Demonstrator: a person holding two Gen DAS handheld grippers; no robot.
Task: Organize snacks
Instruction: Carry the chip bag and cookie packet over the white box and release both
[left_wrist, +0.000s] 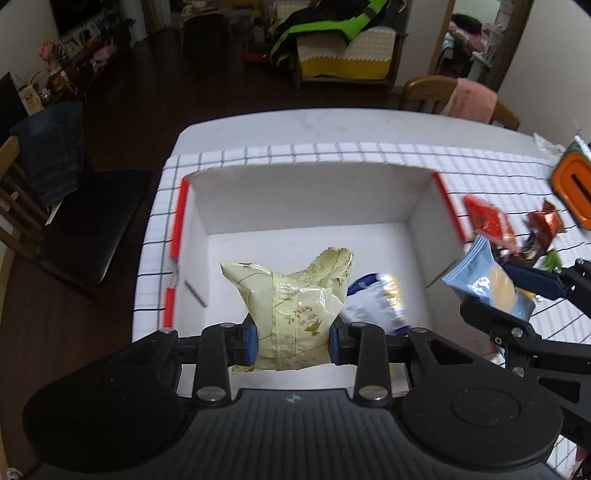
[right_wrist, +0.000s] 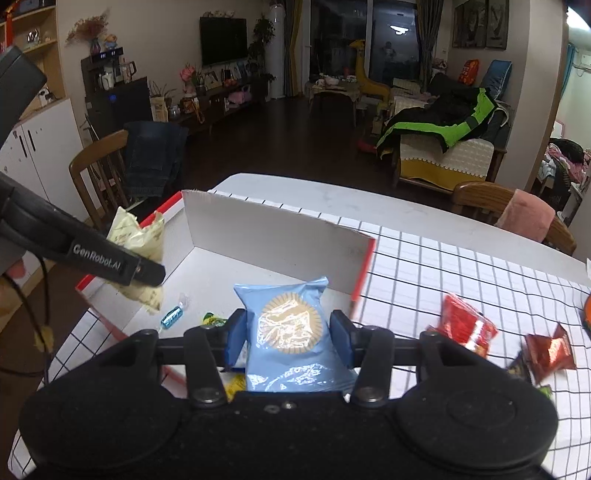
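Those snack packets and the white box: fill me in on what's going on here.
A person is sorting snacks with two handheld tongs. The left tongs grip a pale yellow packet over the open white box. The right tongs grip a light blue packet at the box's near right corner. Red packets lie on the checked tablecloth.

A lived-in home, open dining and living room. Shown by a wall-mounted television (right_wrist: 223, 40) above a low cabinet crowded with flowers and framed photos, a sofa (right_wrist: 445, 162) heaped with a black and green jacket (right_wrist: 439, 125), wooden dining chairs (right_wrist: 98, 173) draped with jeans and a pink cloth, and a table under a grid-patterned tablecloth (right_wrist: 461, 266).
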